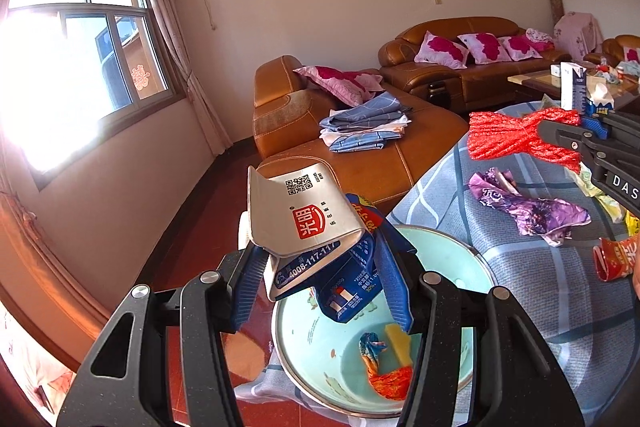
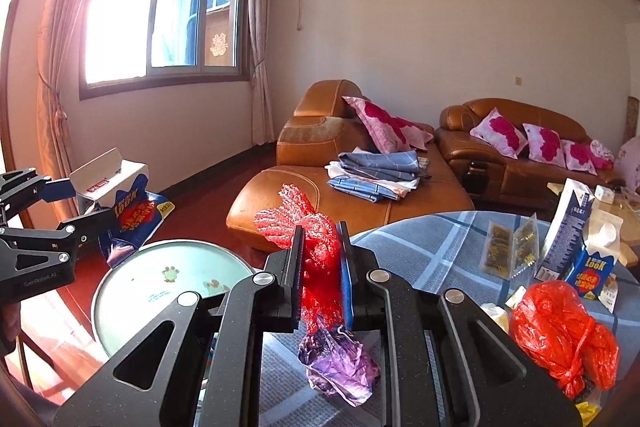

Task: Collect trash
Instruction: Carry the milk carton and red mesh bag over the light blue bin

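Your L gripper (image 1: 324,279) clamped on flattened milk carton (image 1: 308,227), blue/white w/ red logo, held above mint-green basin (image 1: 452,259). Basin sits at edge of table w/ blue plaid cloth (image 1: 540,287); wrappers (image 1: 384,367) already inside. Your R gripper (image 2: 320,267) pinching red mesh net (image 2: 316,247) over table, just above purple foil wrapper (image 2: 340,359) lying on cloth. Red plastic bag (image 2: 560,331) to its right, upright cartons (image 2: 580,239) behind.
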